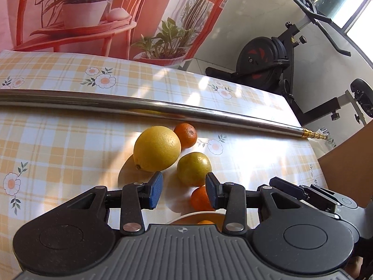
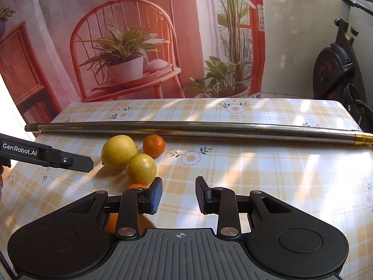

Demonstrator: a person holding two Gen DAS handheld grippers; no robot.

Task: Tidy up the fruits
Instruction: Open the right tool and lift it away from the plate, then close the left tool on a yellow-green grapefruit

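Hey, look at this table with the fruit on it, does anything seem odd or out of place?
Yes: a long metal pole with a brass tip lies across the tablecloth behind the fruit, unrelated to it. Nothing looks spilled or damaged.

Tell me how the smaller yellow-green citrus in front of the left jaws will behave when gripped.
The yellow-green citrus is round, so it will probably roll if nudged. Its glossy rind may slip, though the ribbed blue pads should help. It looks firm, likely tolerating a moderate squeeze.
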